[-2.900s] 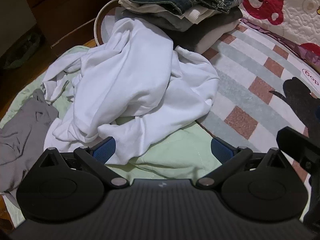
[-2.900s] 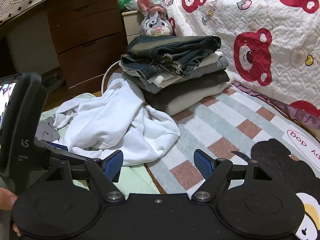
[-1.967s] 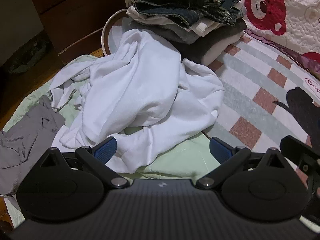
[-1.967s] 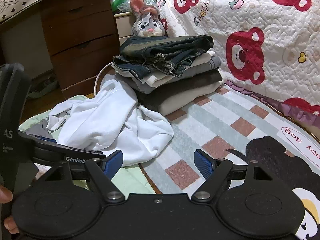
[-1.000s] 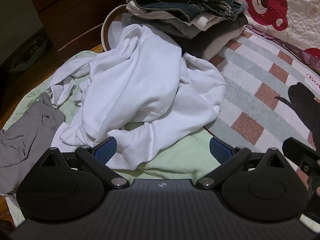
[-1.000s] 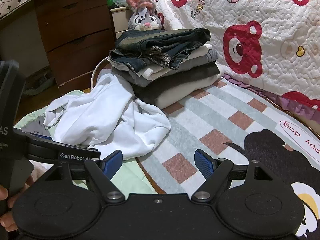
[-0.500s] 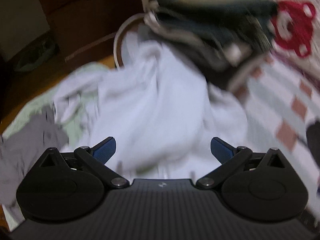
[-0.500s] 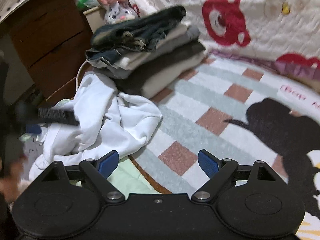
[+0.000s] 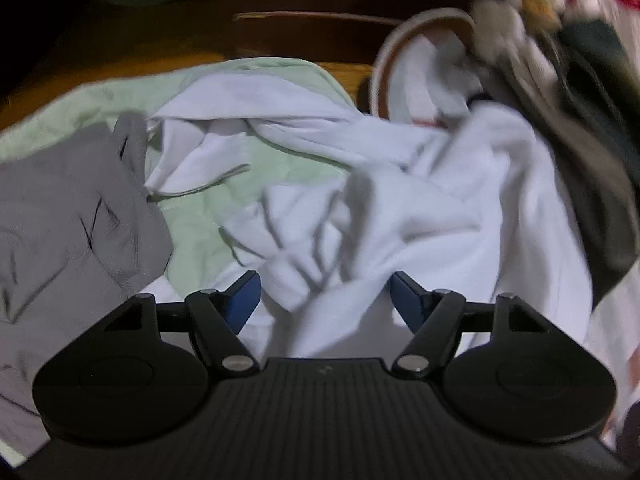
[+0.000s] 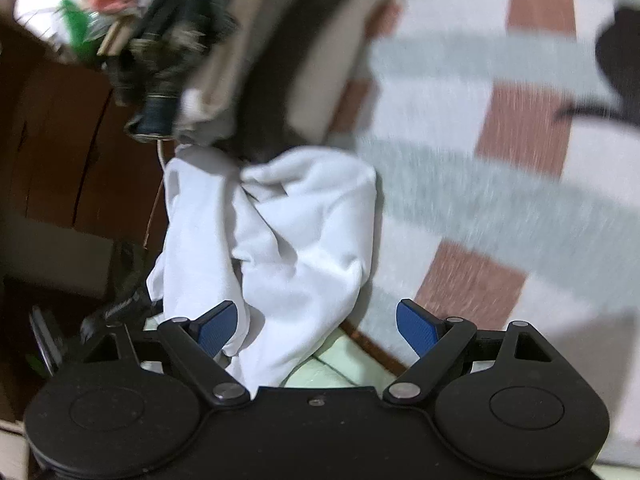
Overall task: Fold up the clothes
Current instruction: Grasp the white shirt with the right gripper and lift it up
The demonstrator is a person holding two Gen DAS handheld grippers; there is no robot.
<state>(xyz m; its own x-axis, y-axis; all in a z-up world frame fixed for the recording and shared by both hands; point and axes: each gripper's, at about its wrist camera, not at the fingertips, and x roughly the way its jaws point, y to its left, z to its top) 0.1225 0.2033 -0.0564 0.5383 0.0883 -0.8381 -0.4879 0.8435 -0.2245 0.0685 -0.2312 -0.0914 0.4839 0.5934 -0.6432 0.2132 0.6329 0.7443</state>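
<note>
- Reaching into the crumpled white garment [image 9: 420,208], the left claw [image 9: 322,296] has a bunched fold of it between its blue pads, and its jaws are closing; the pads do not look pressed on the cloth yet.
- The right claw [image 10: 316,326] stands wide open over the near end of the same garment, white cloth lying by its left pad, nothing gripped.
- The garment lies heaped across the edge of the checked rug [image 10: 460,208], partly on a pale green cloth [image 9: 248,80], with its far end against the stack of folded clothes [image 10: 248,48]. A grey garment [image 9: 68,216] sits just beside it, on the left in the left wrist view.
- To do this well, I'd pinch a true edge or corner, such as a hem or shoulder, rather than a thick wad, so it opens flat when lifted.
- Each claw should take a separate point, well apart, on one layer only.
- Keep the green cloth beneath out of the pinch, and lift clear of the folded stack so it isn't dragged over.
</note>
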